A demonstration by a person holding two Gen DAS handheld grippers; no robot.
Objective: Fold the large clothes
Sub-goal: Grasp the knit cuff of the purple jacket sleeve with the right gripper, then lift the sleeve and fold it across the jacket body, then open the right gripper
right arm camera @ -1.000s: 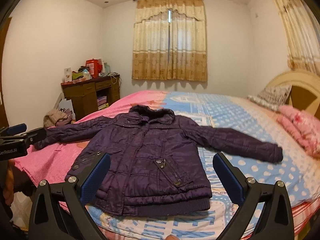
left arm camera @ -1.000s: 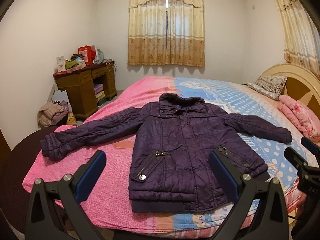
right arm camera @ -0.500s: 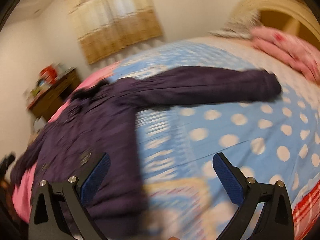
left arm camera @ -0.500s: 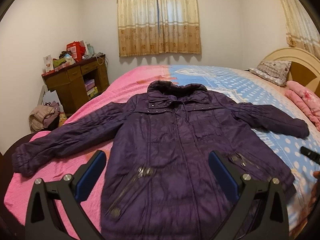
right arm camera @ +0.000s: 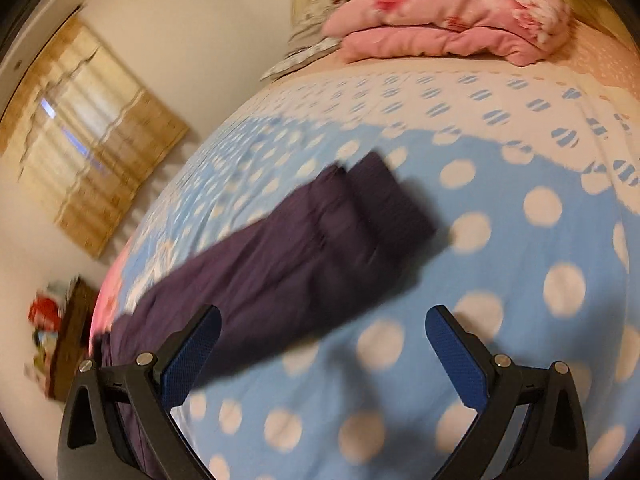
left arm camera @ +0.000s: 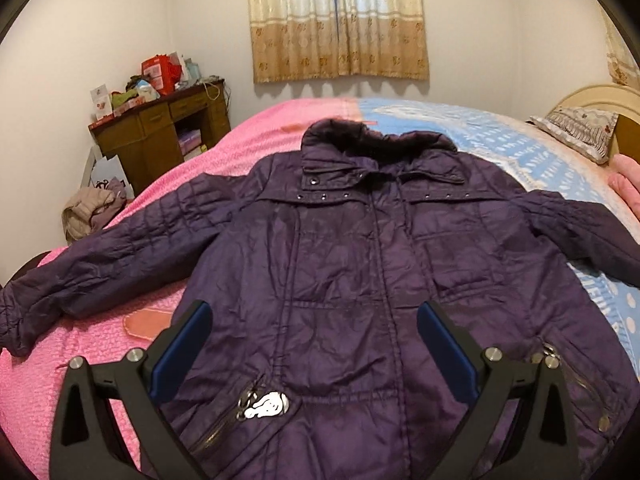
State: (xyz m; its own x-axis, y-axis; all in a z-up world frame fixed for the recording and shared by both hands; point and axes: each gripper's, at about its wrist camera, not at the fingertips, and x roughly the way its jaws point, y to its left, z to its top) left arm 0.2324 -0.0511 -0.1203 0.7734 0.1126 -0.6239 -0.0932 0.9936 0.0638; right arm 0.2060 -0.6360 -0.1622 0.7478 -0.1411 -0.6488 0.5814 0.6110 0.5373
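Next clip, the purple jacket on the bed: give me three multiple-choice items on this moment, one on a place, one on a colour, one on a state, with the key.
1. Where does the purple jacket lie?
A. spread flat on the bed
B. hung on the curtain
C. on the floor

2. What colour is the folded quilt by the headboard?
A. green
B. pink
C. black

3. How do the fingers of the right gripper stand?
A. shut on the sleeve
B. shut on the quilt
C. open, holding nothing

Key:
1 A, since the left wrist view shows the jacket front up with both arms stretched out on the bedspread.
2 B, since the right wrist view shows a pink bundle at the head of the bed.
3 C, since the blue pads stand wide apart, with the sleeve lying on the spotted sheet beyond them.
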